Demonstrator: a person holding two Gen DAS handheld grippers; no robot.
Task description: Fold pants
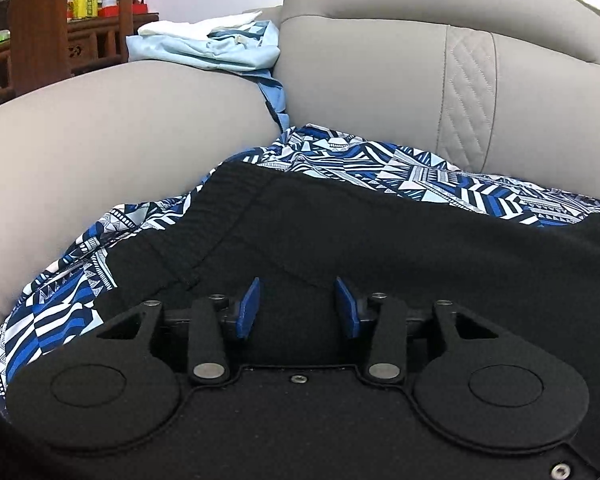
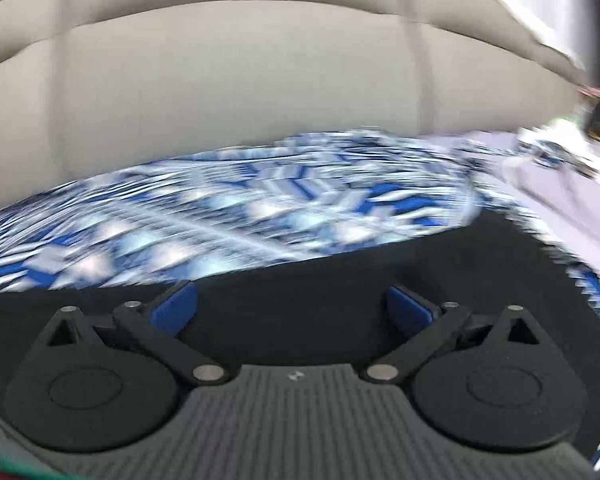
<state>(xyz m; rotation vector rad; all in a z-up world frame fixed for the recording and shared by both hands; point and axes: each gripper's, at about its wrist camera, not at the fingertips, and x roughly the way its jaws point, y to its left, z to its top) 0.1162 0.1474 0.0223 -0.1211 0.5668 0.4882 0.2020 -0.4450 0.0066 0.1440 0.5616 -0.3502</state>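
Observation:
Black pants [image 1: 340, 232] lie flat on a beige sofa seat, over a blue, white and black geometric-print cloth [image 1: 400, 168]. Their ribbed waistband [image 1: 224, 196] lies at the left. My left gripper [image 1: 296, 304] hovers low over the pants, open, with blue pads apart and nothing between them. In the right wrist view, which is motion-blurred, my right gripper [image 2: 292, 308] is wide open over the black pants [image 2: 340, 256], with the patterned cloth [image 2: 220, 216] beyond.
The sofa backrest [image 1: 380, 72] rises behind and an armrest [image 1: 120, 128] stands at the left. Light blue and white clothes [image 1: 212, 46] are piled on the armrest. A wooden cabinet with bottles [image 1: 88, 0] stands far left. White fabric [image 2: 560, 168] lies at the right.

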